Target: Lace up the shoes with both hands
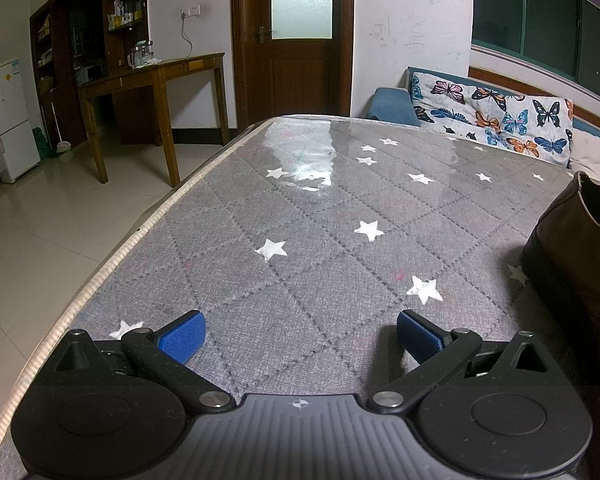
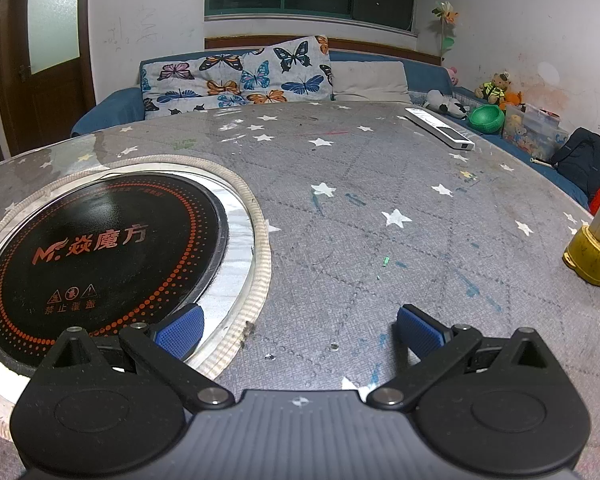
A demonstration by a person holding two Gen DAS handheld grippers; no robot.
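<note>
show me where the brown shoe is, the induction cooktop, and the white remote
brown shoe (image 1: 572,256): left wrist view, its side wall.
induction cooktop (image 2: 100,256): right wrist view, black glass centre.
white remote (image 2: 440,127): right wrist view, mid-body.

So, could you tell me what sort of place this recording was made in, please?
Most likely a home living or dining room: a sofa with butterfly cushions, a fridge, and a cloth-covered table with a built-in induction hob.

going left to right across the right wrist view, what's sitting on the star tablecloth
round black induction cooktop with orange lettering → long white remote control → yellow plastic base holding a silver block
</note>
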